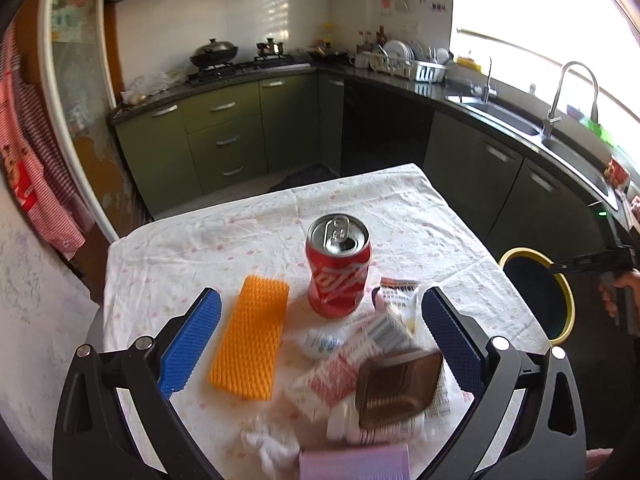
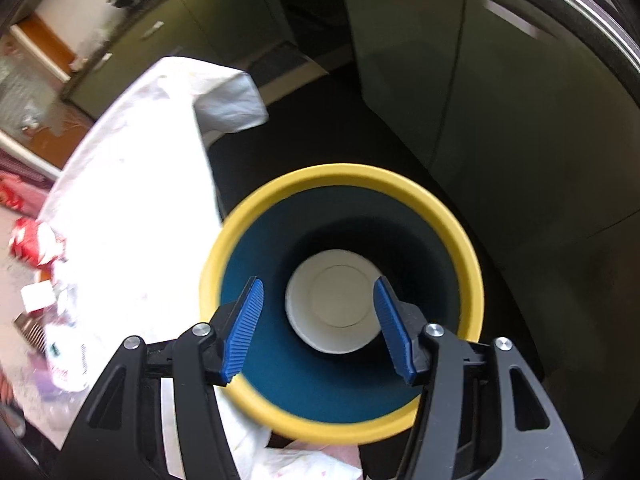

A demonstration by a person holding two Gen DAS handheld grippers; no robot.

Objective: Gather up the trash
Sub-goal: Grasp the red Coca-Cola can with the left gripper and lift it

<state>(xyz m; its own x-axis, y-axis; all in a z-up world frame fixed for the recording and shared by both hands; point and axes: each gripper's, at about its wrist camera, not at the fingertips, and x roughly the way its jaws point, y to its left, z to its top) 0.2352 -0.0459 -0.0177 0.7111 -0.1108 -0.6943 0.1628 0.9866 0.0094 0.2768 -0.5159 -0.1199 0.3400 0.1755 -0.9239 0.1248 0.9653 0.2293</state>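
Green cabinets (image 1: 224,136) line white-tiled walls — bright window (image 1: 532,4) above the sink (image 1: 500,114).

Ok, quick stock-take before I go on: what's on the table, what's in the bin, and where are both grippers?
soda can: 1, red, upright, opened, mid-table
scrub pad: 1, orange, flat, left of the can
wrappers: several, white and red, blurred pile right of the can
plastic tray: 1, brown, on the pile
tissue: 1, white, crumpled, near edge
bin: 1, yellow rim, dark inside, on the floor beside the table
paper cup: 1, white, in the bin
table: 1, floral cloth
left gripper: open, above the pile
right gripper: open, empty, over the bin
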